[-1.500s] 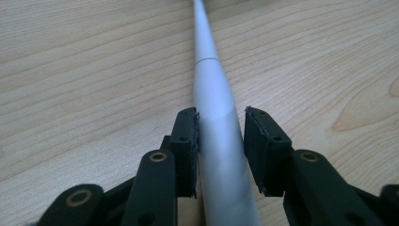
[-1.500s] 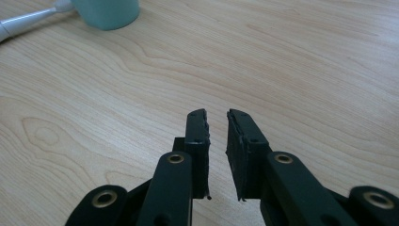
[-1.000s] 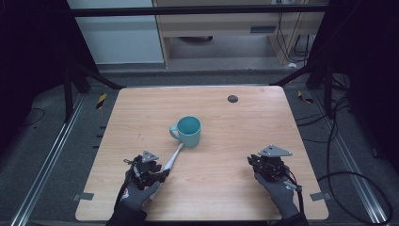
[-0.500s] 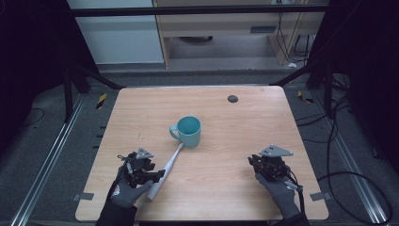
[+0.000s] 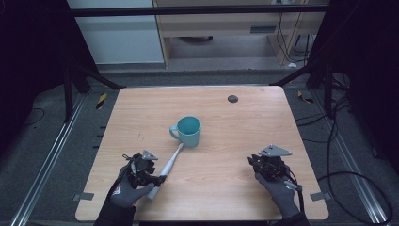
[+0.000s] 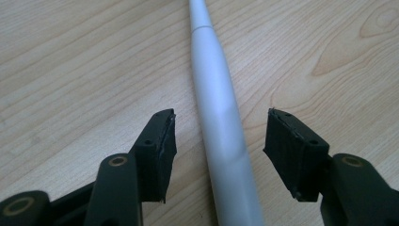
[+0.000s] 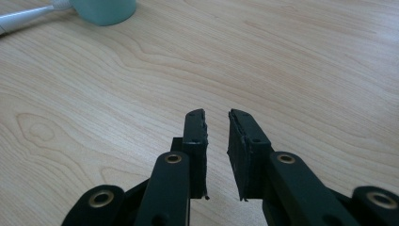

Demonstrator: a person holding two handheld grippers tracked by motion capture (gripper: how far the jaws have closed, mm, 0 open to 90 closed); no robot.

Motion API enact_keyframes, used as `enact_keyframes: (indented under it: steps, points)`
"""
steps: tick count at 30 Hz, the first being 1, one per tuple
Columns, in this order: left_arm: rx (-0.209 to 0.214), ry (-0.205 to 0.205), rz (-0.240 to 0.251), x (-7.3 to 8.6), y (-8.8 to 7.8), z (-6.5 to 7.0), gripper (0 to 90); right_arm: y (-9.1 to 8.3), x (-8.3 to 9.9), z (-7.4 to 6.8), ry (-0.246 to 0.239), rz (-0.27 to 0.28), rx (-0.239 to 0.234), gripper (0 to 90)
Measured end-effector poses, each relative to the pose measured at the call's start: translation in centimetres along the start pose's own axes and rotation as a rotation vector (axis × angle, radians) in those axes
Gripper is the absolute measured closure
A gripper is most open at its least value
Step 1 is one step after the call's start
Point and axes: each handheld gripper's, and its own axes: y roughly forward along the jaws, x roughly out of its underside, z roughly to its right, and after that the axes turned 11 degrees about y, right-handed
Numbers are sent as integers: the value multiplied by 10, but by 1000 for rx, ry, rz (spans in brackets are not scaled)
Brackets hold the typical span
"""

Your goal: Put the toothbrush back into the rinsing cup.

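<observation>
Release step in hand: left gripper (image 6: 219,141) just opened, jaws wide of the white toothbrush (image 6: 221,122) lying on the bench (image 5: 226,122), head apparently touching the teal mug (image 5: 189,131). Right gripper (image 7: 217,136) near right, empty, jaws narrowly parted. Next called for: a clean backward withdrawal

The teal mug (image 5: 189,131) is the only upright thing on the table (image 5: 244,117). Behind the mug, the wood runs bare to the far edge, save a small dark disc (image 5: 232,98) lying flat, well apart from the mug toward the far right. To the mug's right the surface lies open down to the right gripper (image 5: 266,163). On its near-left side a white toothbrush (image 5: 168,165) lies slanting, its head touching the mug's base, its handle between the parted jaws of the left gripper (image 5: 149,173), blocking low passage there. Left of the mug the wood is bare.
</observation>
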Motion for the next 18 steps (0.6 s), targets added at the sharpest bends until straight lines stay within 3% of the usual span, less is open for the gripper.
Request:
enact_keyframes:
  steps: [8, 18]
  points:
    - [7, -3, -76, -1, 9, -1, 430, 0, 0, 0, -1, -3, 1, 767]
    - [18, -17, -123, -10, 17, -3, 494, 1, 0, 0, -5, -5, 1, 768]
